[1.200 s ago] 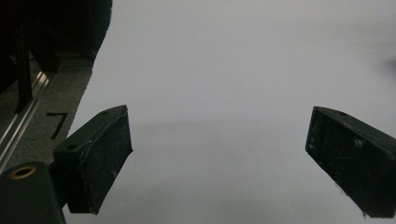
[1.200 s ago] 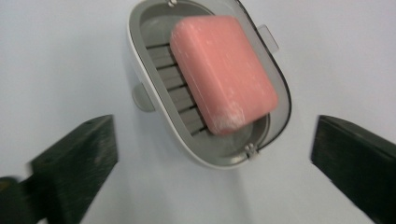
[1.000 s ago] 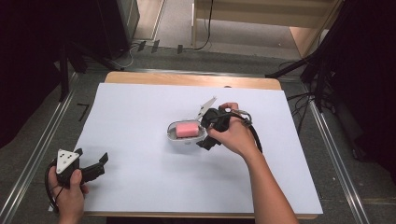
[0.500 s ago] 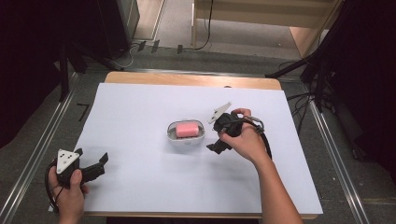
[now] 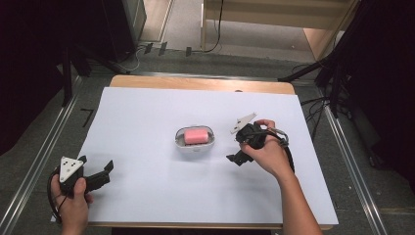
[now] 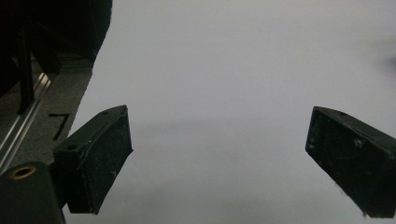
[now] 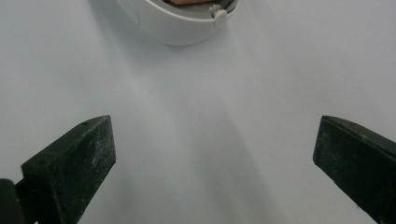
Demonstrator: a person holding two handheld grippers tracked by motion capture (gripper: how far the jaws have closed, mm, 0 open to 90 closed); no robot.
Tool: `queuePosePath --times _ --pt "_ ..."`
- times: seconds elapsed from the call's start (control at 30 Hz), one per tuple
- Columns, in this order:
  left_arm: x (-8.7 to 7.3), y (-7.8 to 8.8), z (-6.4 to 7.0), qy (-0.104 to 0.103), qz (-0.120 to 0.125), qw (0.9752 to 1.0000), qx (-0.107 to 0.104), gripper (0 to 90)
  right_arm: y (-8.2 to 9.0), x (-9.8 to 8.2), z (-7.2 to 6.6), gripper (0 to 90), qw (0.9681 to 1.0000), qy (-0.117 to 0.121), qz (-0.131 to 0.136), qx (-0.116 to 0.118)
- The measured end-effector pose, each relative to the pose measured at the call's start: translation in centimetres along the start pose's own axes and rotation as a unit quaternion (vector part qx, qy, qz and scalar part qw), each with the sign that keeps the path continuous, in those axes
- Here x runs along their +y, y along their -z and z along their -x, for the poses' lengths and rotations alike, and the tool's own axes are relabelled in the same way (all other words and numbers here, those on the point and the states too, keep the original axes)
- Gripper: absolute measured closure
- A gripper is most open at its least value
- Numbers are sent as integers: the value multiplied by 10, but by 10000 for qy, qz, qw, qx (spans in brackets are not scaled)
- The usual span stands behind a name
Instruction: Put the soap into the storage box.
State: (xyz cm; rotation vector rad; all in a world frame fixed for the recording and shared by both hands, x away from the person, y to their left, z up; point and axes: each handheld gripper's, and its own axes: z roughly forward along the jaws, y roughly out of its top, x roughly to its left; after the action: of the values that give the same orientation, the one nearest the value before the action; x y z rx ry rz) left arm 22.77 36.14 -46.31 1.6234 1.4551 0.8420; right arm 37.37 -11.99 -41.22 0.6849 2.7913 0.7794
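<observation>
High view first: I see a white sheet (image 5: 147, 132) covering most of a wooden table (image 5: 200, 83), and near the middle of it a small white oval dish (image 5: 195, 138) with a pink bar of soap (image 5: 195, 135) lying inside. My right gripper (image 5: 237, 147) sits just to the right of the dish, apart from it, held in the right hand (image 5: 266, 152) with its grey three-cornered plate tilted up toward the far side. My left gripper (image 5: 98, 172) is well away at the near left corner of the sheet, gripped by the left hand (image 5: 73, 198), its jaws pointing roughly right across the paper. In the right gripper view I read both black jaws spread wide with nothing between them but bare white sheet, and the rounded wall of the dish (image 7: 180, 21) shows at the top edge, ahead of the jaws and clear of them, with a sliver of the soap (image 7: 191, 2) showing above its rim. In the left gripper view the jaws likewise stand wide apart and hold nothing, hanging over plain sheet (image 6: 224, 84), with the sheet's left edge, dark floor and a metal rail (image 6: 21, 126) off to that side.
</observation>
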Motion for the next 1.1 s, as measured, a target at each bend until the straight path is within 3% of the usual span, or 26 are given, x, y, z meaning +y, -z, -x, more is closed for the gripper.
queuePosePath --times 0.77,1.1 --pt "0 0 0 -13 14 10000 -2 76 13 -56 8 0 9984 -504 128 -199" --pt "0 0 1 -31 9 10000 8 76 18 -88 9 0 9971 -682 178 -300"
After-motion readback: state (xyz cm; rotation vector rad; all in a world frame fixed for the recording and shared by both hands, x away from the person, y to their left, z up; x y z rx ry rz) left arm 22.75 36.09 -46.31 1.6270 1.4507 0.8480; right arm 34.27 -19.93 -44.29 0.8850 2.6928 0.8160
